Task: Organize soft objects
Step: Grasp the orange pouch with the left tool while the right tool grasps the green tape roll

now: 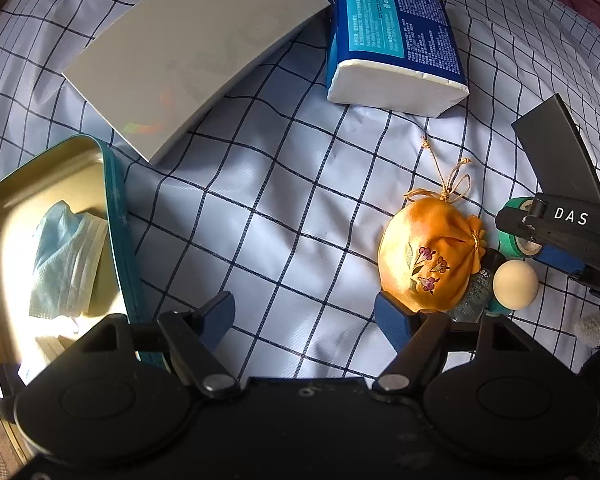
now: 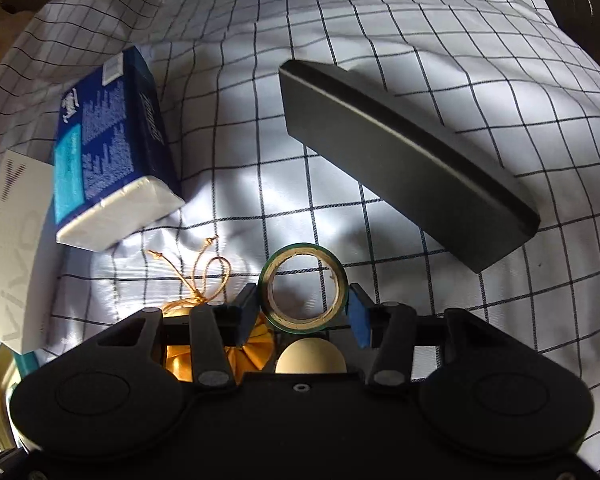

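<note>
Fingers (image 2: 358,316) of the right gripper (image 2: 304,312) are clamping the tape roll (image 2: 303,286) just beside the orange pouch (image 1: 424,258), while the left gripper (image 1: 304,312) is hovering apart, empty, near that pouch.

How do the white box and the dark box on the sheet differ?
The white box is pale, with a purple dotted mark, and lies left of the tissue pack; the dark box is plain charcoal with a seam along its side, right of the pack. Both are flat, long, and rest on the checked sheet.
</note>
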Tool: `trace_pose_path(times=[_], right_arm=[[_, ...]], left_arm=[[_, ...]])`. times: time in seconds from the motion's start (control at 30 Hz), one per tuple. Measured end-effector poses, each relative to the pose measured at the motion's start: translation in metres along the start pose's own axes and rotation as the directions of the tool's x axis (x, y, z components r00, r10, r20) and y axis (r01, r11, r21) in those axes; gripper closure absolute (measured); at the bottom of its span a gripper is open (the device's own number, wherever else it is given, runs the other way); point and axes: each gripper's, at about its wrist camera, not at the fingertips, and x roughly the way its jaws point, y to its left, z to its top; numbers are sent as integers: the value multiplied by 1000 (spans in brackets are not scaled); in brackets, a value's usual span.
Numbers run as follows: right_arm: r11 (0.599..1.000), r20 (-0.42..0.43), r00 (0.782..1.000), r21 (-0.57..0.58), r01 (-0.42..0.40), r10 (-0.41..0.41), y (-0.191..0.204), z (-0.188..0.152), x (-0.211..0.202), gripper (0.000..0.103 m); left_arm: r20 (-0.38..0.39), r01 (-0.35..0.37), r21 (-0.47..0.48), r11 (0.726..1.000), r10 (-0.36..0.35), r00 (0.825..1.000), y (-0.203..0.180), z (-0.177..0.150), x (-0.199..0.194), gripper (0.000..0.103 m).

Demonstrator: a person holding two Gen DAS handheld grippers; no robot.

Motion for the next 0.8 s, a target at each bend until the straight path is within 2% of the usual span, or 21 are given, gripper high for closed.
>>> trace_pose_path(times=[0.37,0.5,0.7,0.8], right_arm=[[998,39,999,62,-30,27,-21,6,-33,55],[994,58,997,91,-55,50,-30,8,-44,55],[990,78,994,111,-87,79,-39,12,-55,55],[987,81,993,126,-99,89,-44,13,-58,55]], left_arm=[[36,68,-1,998,-68,997,-34,1,0,26],[64,93,-7,996,-92,994,-48,5,0,21],[75,63,-11,998,-62,995,-64,8,18,19],[62,75,-41,996,-73,995,-67,11,30,19]])
